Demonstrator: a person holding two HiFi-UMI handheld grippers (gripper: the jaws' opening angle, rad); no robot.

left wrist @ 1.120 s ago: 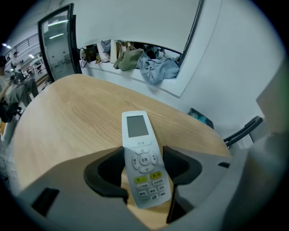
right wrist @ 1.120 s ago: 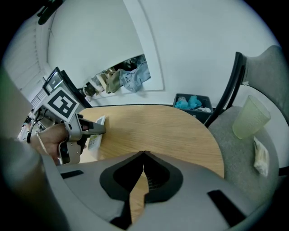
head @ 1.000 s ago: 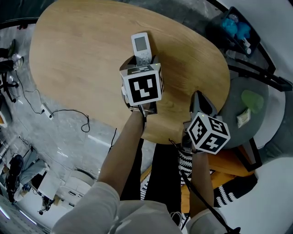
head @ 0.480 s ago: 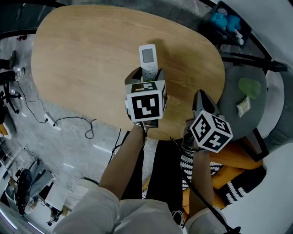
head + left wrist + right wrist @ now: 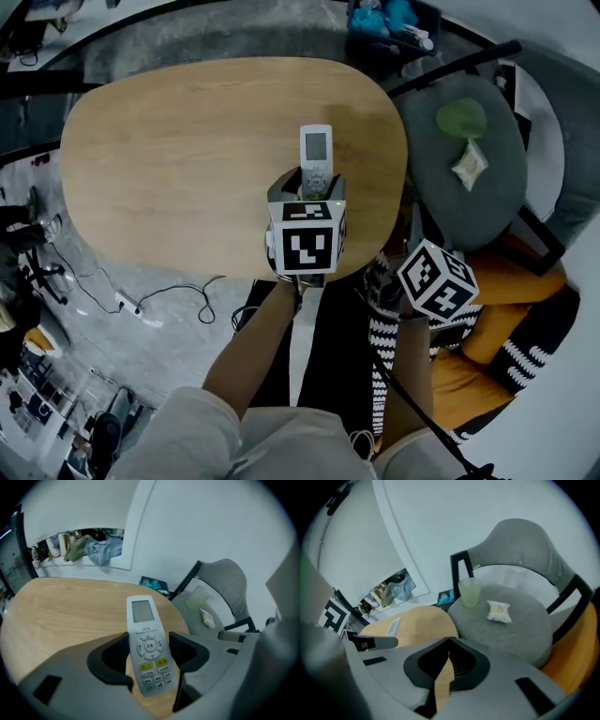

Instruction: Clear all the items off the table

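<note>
Pinches a white remote control (image 5: 145, 641) with the left tool (image 5: 150, 644), pads on its two long sides at the button end, screen end sticking out over the wooden counter (image 5: 178, 159). Holds the right tool (image 5: 449, 641) pressed together with nothing inside, off the counter edge, facing a grey chair (image 5: 527, 637) with a green cup (image 5: 469, 591) and a small packet (image 5: 499, 611).

Soft, even, rather cool and dim light fills the room, and the remote (image 5: 316, 155) casts only a faint, wide shadow on the table (image 5: 169, 150). Both gripper views bulge like a fisheye with black corners, and their near foreground is blurred.
</note>
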